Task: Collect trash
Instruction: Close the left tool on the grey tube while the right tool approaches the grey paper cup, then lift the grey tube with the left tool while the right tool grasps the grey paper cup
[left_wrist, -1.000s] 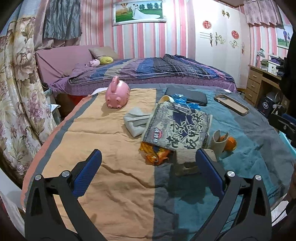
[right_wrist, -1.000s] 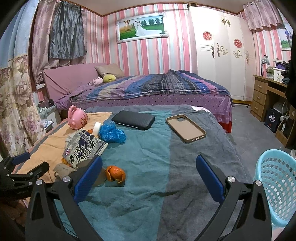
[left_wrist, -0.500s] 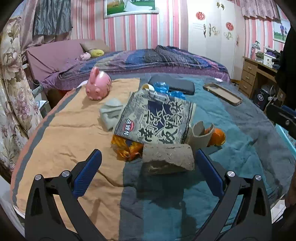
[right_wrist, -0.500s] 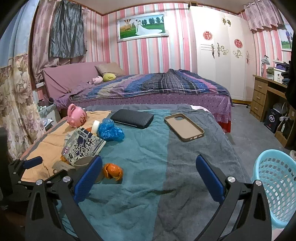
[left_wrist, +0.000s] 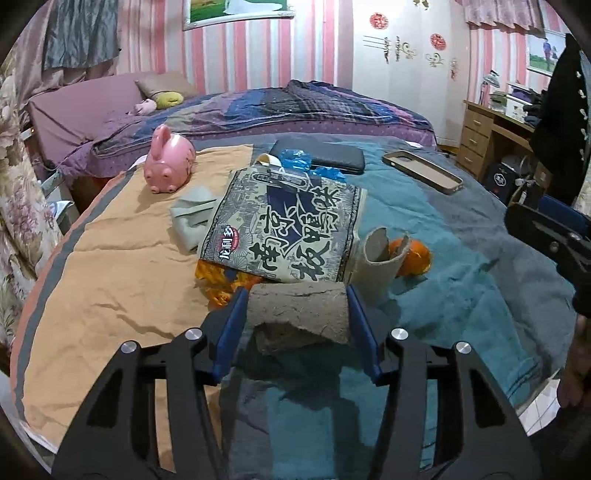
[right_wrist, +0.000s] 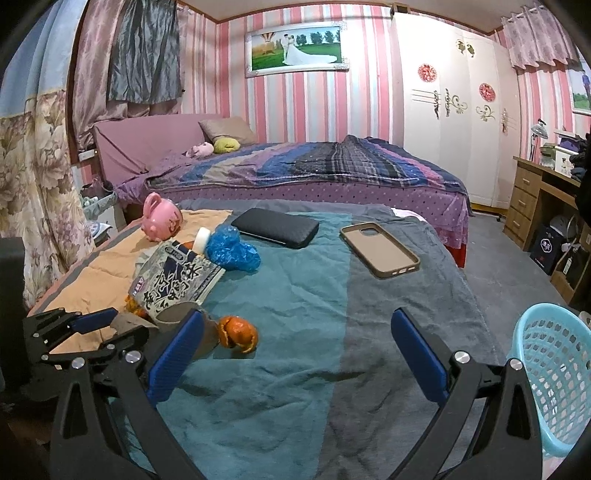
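A flattened grey-brown cardboard tube (left_wrist: 299, 314) lies on the cloth-covered table at the near edge of the trash pile. My left gripper (left_wrist: 295, 295) is closing on it, and its blue pads touch both ends. Behind it lie a printed snack bag (left_wrist: 288, 229), an orange wrapper (left_wrist: 218, 277), a second upright cardboard tube (left_wrist: 376, 258), orange peel (left_wrist: 413, 254) and a blue plastic bag (right_wrist: 231, 251). My right gripper (right_wrist: 297, 317) hovers open over the teal cloth with nothing between its fingers. The light blue basket (right_wrist: 550, 376) stands on the floor at the right.
A pink piggy bank (left_wrist: 170, 164), a grey cloth (left_wrist: 192, 214), a black case (right_wrist: 275, 227) and a tan phone case (right_wrist: 380, 249) lie farther back on the table. A bed stands behind, and a wooden desk (right_wrist: 535, 195) at the right wall.
The left gripper moved forward to the cardboard tube and its jaws closed from wide open onto the tube's ends. The right gripper barely moved.
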